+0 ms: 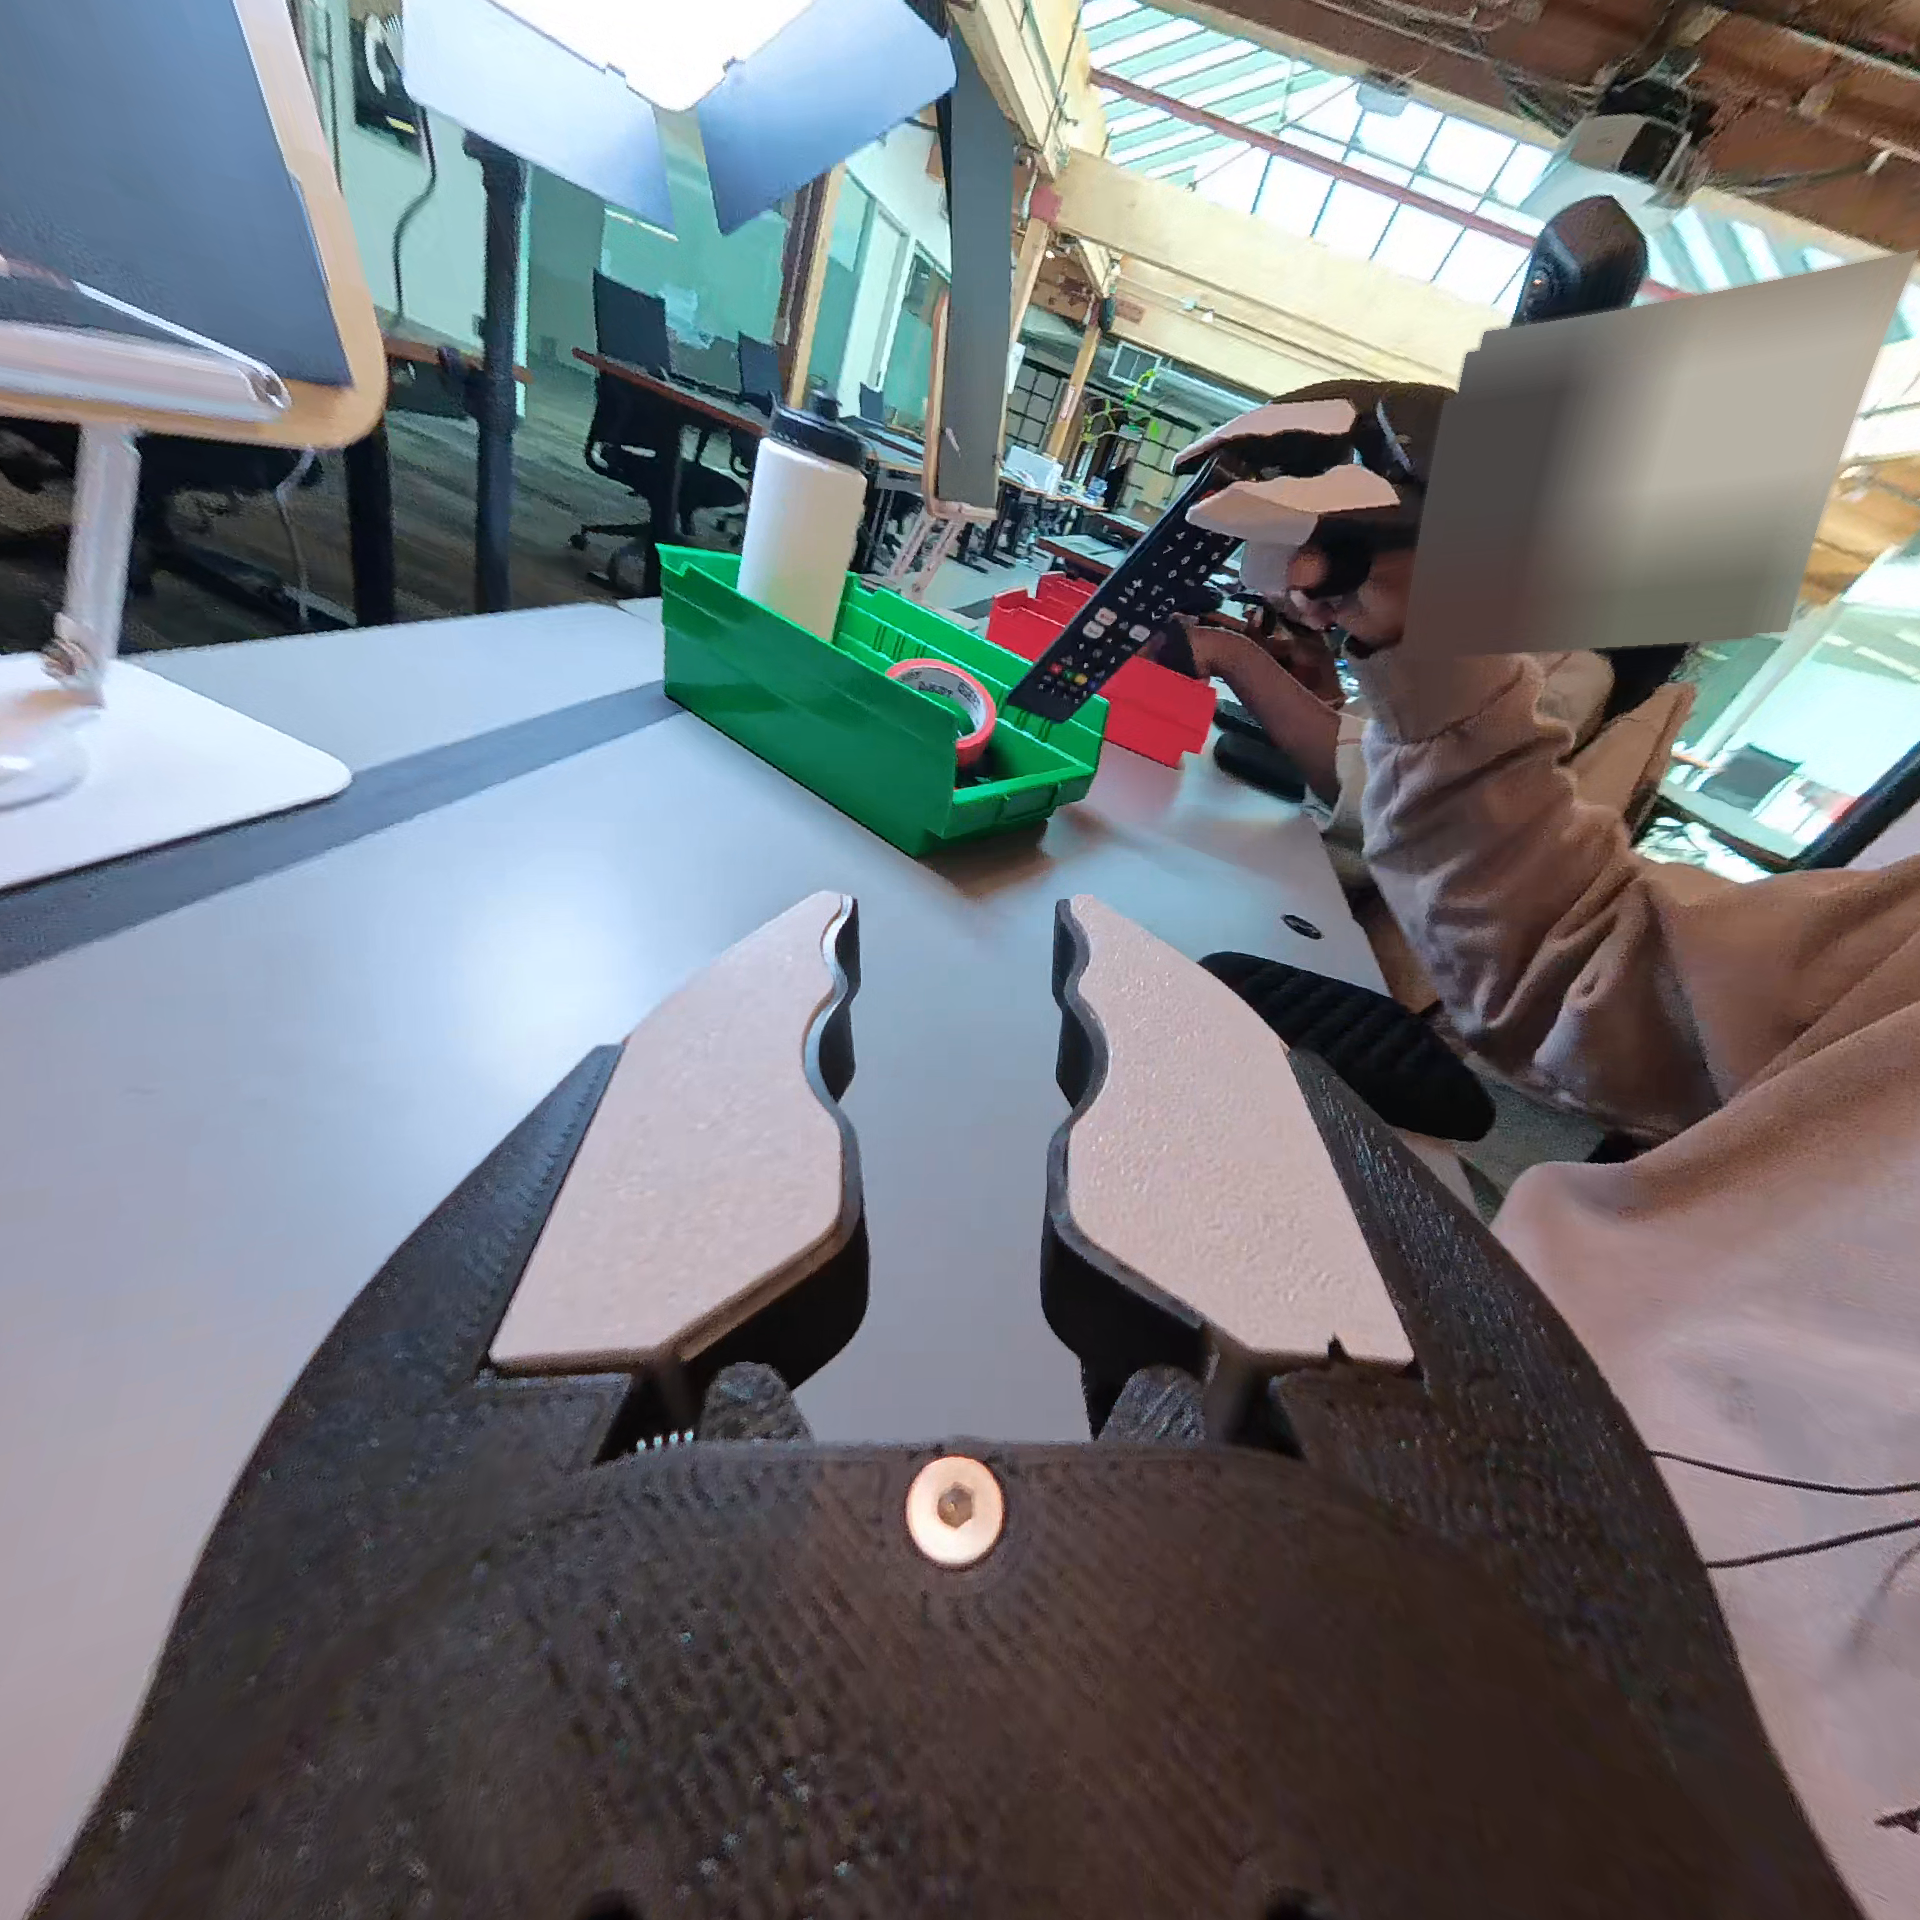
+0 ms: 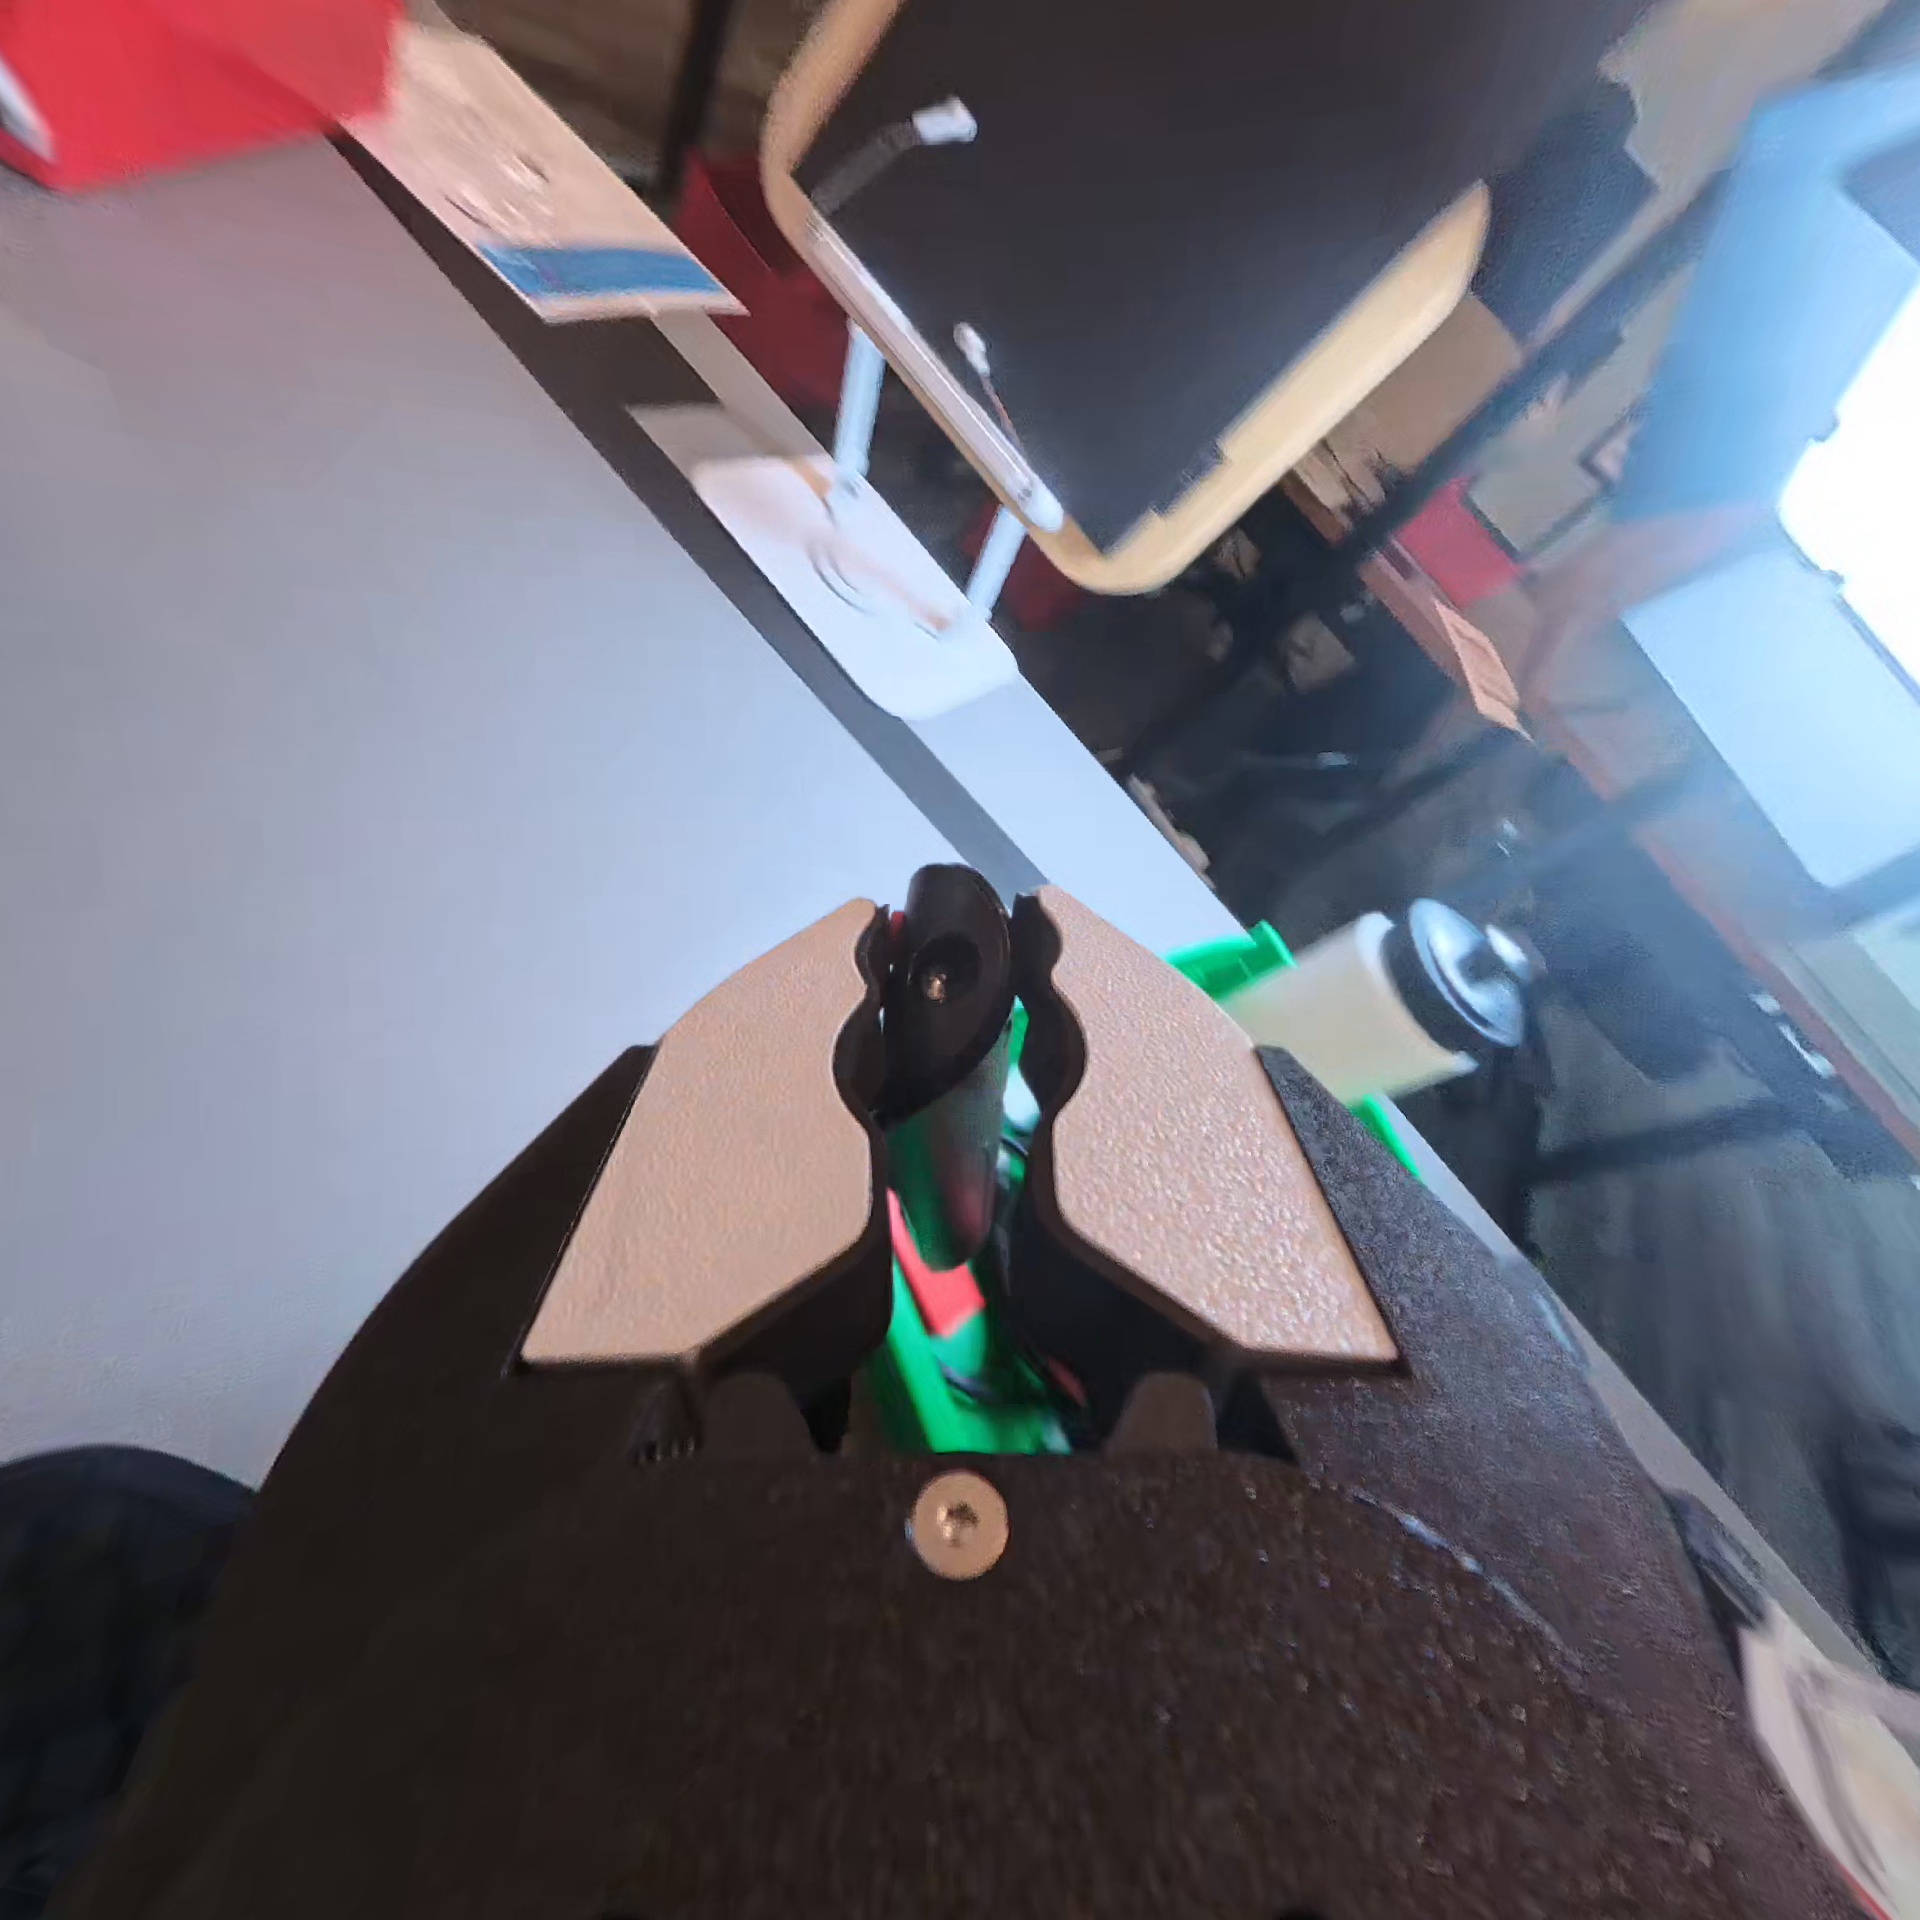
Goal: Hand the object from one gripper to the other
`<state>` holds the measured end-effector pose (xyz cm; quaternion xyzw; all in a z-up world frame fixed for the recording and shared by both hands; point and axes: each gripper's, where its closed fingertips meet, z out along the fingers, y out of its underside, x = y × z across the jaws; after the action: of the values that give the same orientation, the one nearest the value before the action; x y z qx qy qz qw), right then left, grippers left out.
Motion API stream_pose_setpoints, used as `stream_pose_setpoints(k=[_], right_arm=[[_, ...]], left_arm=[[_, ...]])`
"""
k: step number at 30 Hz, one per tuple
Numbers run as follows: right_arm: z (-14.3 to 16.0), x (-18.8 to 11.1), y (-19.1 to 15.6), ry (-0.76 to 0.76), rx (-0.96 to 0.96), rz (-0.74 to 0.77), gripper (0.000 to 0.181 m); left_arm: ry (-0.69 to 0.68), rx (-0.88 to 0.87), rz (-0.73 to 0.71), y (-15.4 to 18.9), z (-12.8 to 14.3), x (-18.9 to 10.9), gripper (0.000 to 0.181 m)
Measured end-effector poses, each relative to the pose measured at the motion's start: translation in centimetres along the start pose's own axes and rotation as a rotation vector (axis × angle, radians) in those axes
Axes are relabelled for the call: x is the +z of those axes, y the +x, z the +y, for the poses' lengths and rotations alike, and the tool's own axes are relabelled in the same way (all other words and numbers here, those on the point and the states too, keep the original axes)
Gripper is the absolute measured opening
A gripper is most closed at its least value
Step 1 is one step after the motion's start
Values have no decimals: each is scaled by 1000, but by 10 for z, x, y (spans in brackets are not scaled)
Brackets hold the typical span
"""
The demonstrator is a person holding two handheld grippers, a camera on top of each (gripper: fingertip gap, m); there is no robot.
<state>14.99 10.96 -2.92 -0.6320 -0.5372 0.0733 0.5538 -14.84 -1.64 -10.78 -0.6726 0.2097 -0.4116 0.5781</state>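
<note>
A black remote control with many buttons hangs tilted in the air, its lower end over the green bin. My right gripper is shut on the remote's upper end, at the right of the left wrist view. In the right wrist view my right gripper clamps the remote's black end between its fingertips. My left gripper is open and empty, low over the grey table, well short of the remote.
The green bin holds a white bottle and a pink tape roll. A red bin stands behind it. A white stand with a tilted board is at the left. A person's sleeve fills the right side. Across from one pair of fingers to the other is roughly 35 cm.
</note>
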Motion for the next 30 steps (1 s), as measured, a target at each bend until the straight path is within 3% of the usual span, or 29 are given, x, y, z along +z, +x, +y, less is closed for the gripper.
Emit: stream_pose_setpoints(k=[2,5,8,11,15,19,24,30], right_arm=[[20,-2,37,-86,45,36,22],[45,11,64,-146,234,-82,22],[56,38,77,-91,531,-237,22],[88,77,88,-111,716,-299,22],[135,122,117,-127,844,-216,22],[168,138,145,-181,807,-35,30],[164,126,165,-152,732,86,54],[115,91,167,46,598,204,55]], left_arm=[[26,39,-30,-2,-11,-10,35],[60,34,-44,-6,-21,-20,32],[62,-3,-38,-9,-17,-21,31],[30,-12,-45,-12,-7,-19,31],[13,-26,-58,-17,-1,-20,31],[7,-31,-69,-21,3,-24,30],[-9,4,-73,-22,6,-26,26],[-18,120,-154,-24,4,-25,25]])
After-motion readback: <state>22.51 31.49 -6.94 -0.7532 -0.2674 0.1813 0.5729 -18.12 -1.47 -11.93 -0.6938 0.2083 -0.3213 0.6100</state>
